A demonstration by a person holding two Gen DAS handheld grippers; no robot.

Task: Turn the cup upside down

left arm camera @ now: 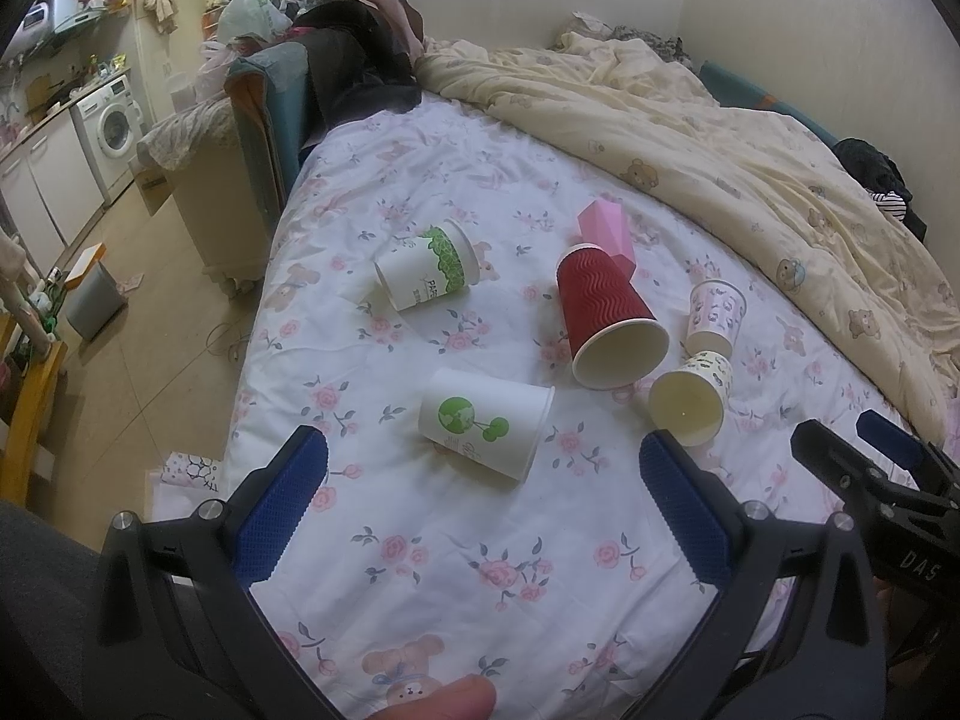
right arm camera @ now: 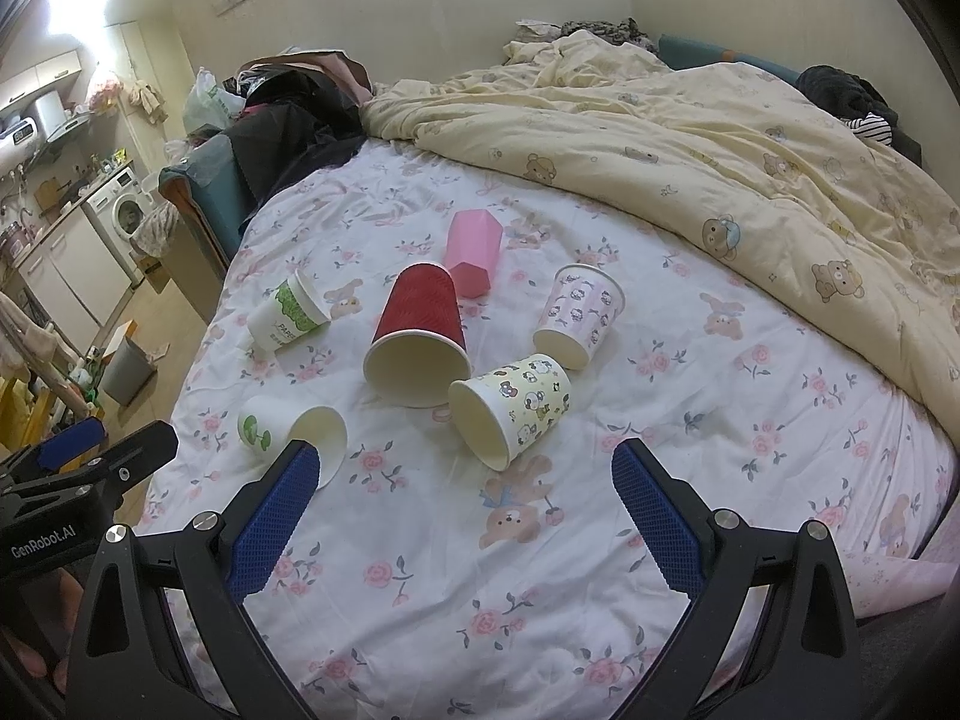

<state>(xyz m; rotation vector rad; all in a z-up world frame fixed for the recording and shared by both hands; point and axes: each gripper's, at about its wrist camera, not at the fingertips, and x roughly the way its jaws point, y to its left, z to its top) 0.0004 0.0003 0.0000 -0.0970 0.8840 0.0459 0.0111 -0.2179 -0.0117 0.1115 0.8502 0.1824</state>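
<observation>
A bed (left arm camera: 480, 570) with a white sheet printed in pink roses and bears fills most of both views. A cream bear-print duvet (left arm camera: 720, 138) is bunched across the upper right. At the far left of the left wrist view stands a washing machine (left arm camera: 114, 126), with a grey bin (left arm camera: 96, 297) on the floor below it.

Six cups lie on the sheet near the middle. The largest, a red ribbed paper cup (left arm camera: 606, 312), lies on its side, mouth toward the camera. Behind it, touching its base, lies a pink faceted cup (left arm camera: 603, 228). In the lower centre of the left wrist view a white cup with a green globe print (left arm camera: 483, 423) lies on its side, mouth to the right. Up and left of it lies a white cup with a green band (left arm camera: 429, 270), on which the letters "PAPE" can be read. Right of the red cup lie a yellow cartoon-print cup (left arm camera: 690, 399), mouth toward the camera, and above it a pink cat-print cup (left arm camera: 714, 315), tipped over.

The left tool (left arm camera: 483, 483) is spread wide, holding nothing, its blue pads low in frame. The right tool (right arm camera: 465, 480) is likewise wide apart and empty. The left tool's body, at the left edge of the right wrist view, reads "GenRobot.AI"; the right tool's body, at the right edge of the left wrist view, shows "DAS".
</observation>
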